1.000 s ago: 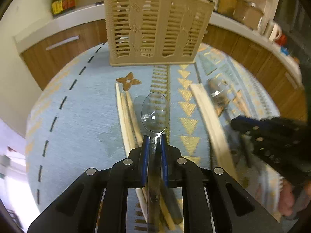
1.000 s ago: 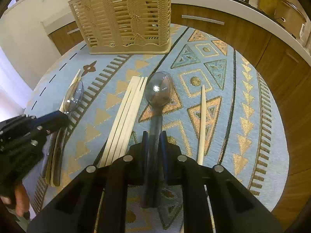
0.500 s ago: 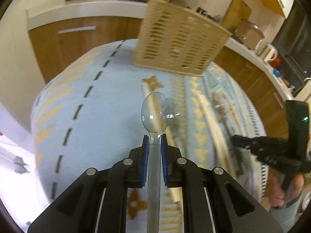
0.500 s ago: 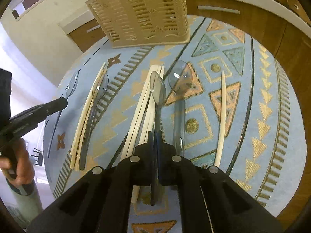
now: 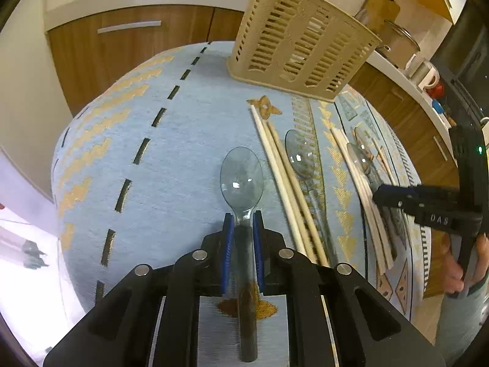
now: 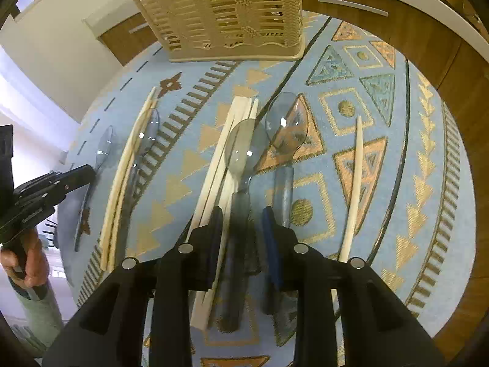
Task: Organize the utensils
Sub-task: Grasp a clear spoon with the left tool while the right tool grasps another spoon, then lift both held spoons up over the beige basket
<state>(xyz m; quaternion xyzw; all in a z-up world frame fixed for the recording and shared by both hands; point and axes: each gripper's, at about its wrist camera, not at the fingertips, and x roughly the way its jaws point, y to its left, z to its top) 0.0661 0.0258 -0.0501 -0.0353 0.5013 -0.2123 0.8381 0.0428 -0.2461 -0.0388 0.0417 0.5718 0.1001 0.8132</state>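
left gripper (image 5: 242,223): clamped on neck of a clear spoon (image 5: 241,177), bowl pointing to 12 o'clock over the blue cloth (image 5: 171,159)
right gripper (image 6: 243,223): jaws opening, second clear spoon (image 6: 241,153) between the pads, not pinched
chopsticks (image 6: 220,165): bundle at 11 o'clock of the right gripper
third spoon (image 6: 285,125): at 1 o'clock, on the cloth
basket (image 6: 223,12): upright at 12 o'clock, far edge of the cloth
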